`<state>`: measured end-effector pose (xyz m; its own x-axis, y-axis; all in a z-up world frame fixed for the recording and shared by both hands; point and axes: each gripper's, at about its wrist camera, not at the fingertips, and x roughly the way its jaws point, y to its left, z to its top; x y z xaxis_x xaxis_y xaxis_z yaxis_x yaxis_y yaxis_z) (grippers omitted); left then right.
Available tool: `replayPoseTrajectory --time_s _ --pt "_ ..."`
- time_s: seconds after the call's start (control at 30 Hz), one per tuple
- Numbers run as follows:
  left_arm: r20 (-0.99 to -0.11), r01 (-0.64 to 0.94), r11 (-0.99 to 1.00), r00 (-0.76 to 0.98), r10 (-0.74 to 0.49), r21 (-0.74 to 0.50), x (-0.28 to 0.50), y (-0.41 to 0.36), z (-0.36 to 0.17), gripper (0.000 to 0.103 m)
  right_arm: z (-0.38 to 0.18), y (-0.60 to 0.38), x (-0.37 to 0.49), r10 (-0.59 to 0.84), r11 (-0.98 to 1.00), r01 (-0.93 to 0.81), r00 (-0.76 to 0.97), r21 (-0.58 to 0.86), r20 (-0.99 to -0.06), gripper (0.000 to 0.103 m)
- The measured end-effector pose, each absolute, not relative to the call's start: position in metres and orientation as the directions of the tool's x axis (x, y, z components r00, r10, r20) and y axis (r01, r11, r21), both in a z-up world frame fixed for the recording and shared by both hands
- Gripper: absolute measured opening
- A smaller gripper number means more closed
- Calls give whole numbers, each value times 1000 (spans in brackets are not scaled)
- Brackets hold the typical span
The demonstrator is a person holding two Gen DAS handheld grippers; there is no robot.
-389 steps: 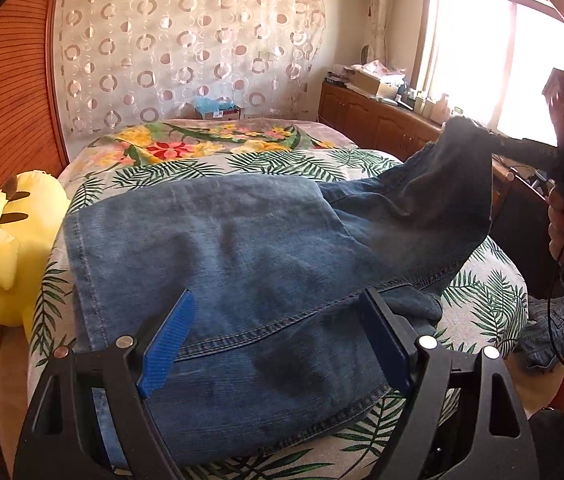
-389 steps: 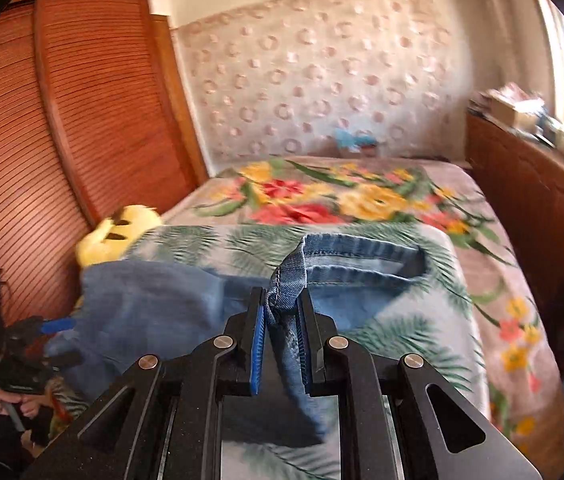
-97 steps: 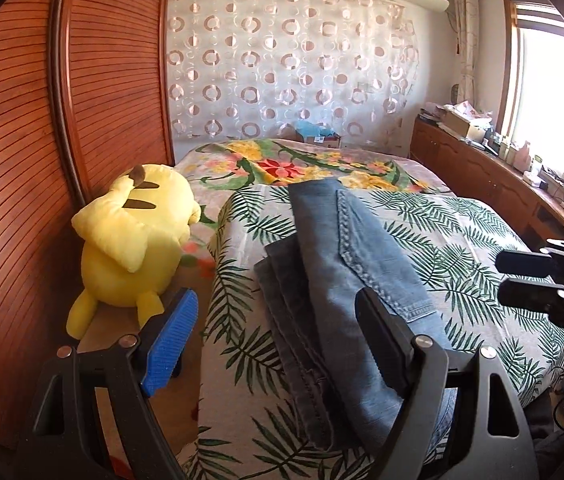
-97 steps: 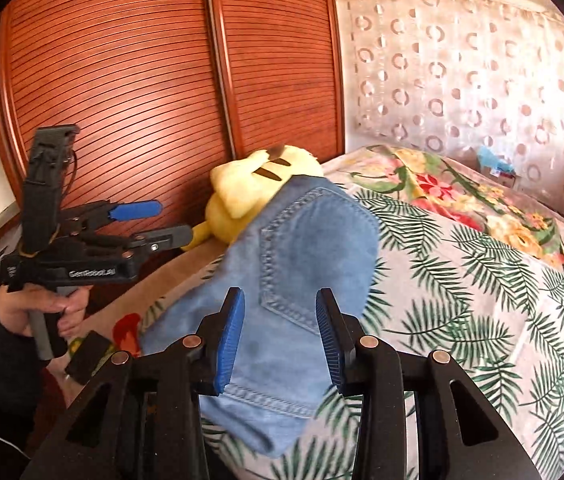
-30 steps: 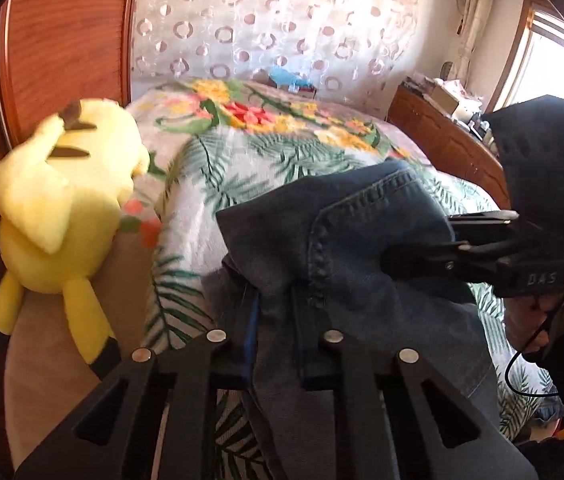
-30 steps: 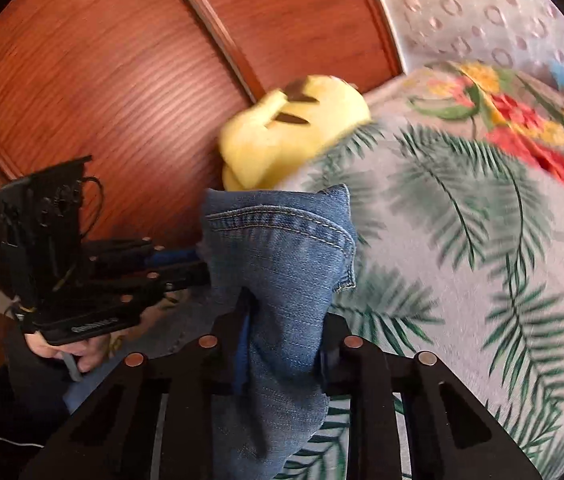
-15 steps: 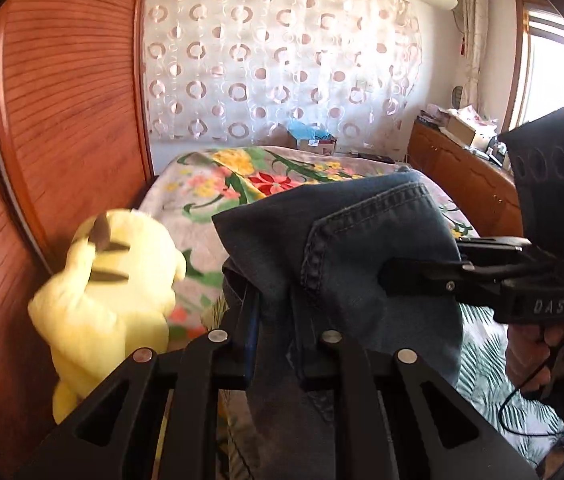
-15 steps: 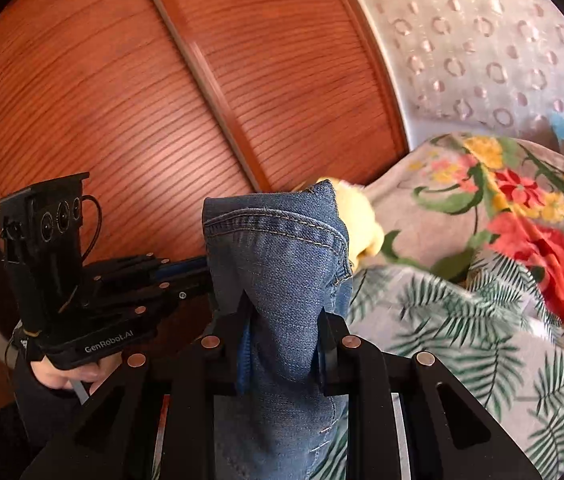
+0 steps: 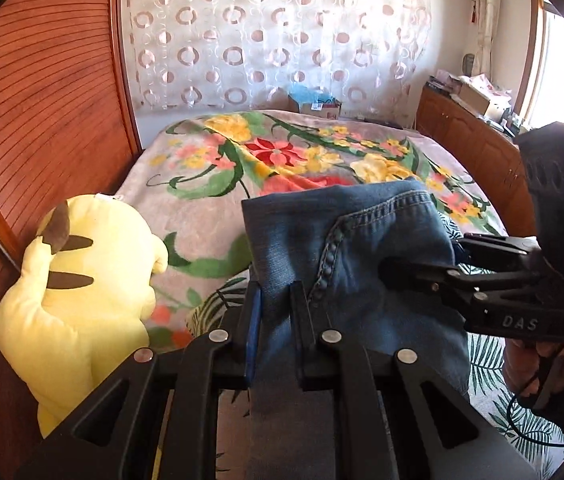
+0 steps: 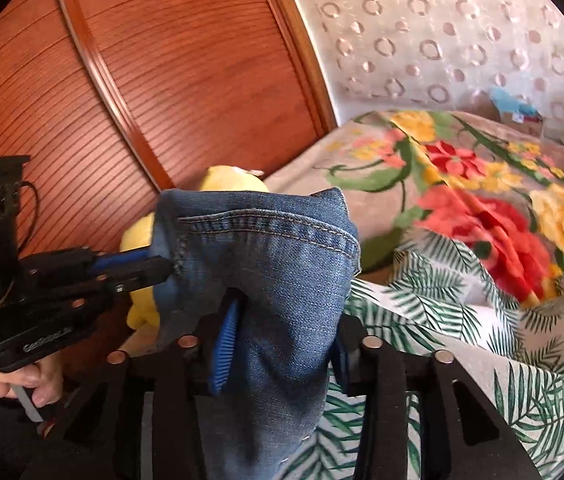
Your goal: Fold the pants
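Pants (image 9: 345,248) hang lifted above the bed (image 9: 202,200), folded denim between my two tongs: left tongs (image 9: 274,320) clenched on one edge, right tongs (image 10: 282,344) opening, cloth draped between their jaws.

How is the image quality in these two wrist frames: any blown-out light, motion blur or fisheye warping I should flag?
Left wrist view: the window at the right edge is blown out to white; the wardrobe door bows strongly from fisheye distortion; the jeans and plush toy are sharp. Right wrist view: evenly lit, the floral blanket is smeared by motion blur, the denim stitching stays crisp, and dark vignette fills the corners.
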<state>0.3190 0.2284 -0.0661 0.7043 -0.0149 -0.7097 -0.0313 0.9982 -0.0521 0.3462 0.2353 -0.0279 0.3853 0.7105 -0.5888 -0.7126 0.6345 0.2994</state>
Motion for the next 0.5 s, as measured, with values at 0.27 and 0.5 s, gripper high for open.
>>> replayPoseTrajectory --time_s 0.27,0.5 --pt "-695 -51 998 719 19 -27 302 217 -53 15 -8 238 356 647 667 -705 388 240 -656 52" --pt "-699 -22 999 715 0 -24 283 201 -58 15 -1 230 354 615 677 -702 376 220 -693 52"
